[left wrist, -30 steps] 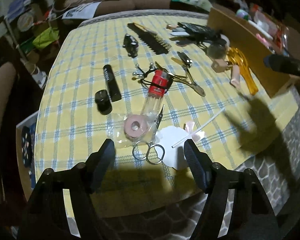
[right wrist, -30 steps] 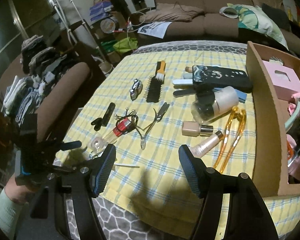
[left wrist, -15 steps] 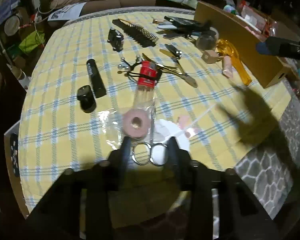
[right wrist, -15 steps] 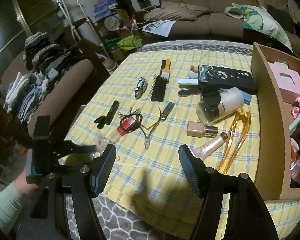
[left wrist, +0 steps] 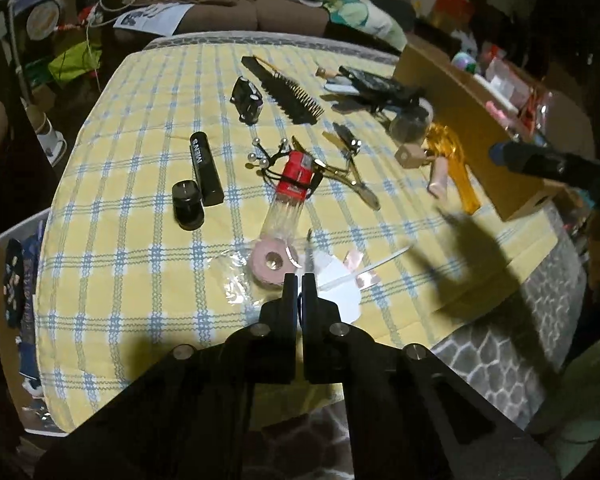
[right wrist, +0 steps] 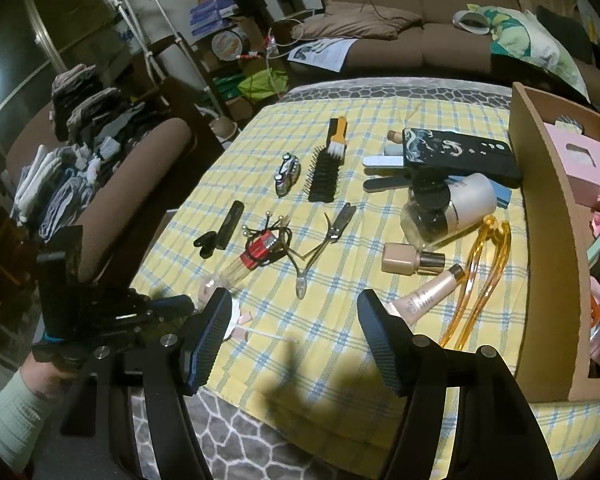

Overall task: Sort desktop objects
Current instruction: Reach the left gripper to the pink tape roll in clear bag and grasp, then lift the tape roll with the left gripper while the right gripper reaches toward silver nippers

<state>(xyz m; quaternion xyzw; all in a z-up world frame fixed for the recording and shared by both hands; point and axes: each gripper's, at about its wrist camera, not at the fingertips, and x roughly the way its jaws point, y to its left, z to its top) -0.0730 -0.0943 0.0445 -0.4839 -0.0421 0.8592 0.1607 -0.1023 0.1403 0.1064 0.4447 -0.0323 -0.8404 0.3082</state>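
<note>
While nearly everything lies loose on the counter [left wrist: 140, 272], the sorting looks barely begun. The cardboard box [right wrist: 548, 240] at the right edge holds a pink carton and a few small items, too cluttered to name, and I judge it to be the destination.

The left hand-held gripper [left wrist: 300, 286] is at the near edge with its jaws pressed together. The thin blade of the scissors [left wrist: 309, 246] sticks out just past its tips, so it seems clamped on them. The scissor handles are hidden behind the fingers, and I cannot tell whether the scissors are off the cloth. They sit beside the pink tape roll [left wrist: 271, 266] and some white paper scraps.

The right hand-held gripper [right wrist: 293, 298] hovers above the near edge, jaws wide, with nothing between them.

Left to sort:
- the red-capped bottle [left wrist: 296, 176] with a hair tie around it
- the black tube [left wrist: 206, 168] and the cap next to it
- the brush [right wrist: 324, 176]
- the nippers [right wrist: 312, 252]
- the jar [right wrist: 448, 208]
- the phone case [right wrist: 460, 152]
- the orange tongs [right wrist: 480, 280], which are close to the box

If the scissors are the first pick, almost the whole job remains.
</note>
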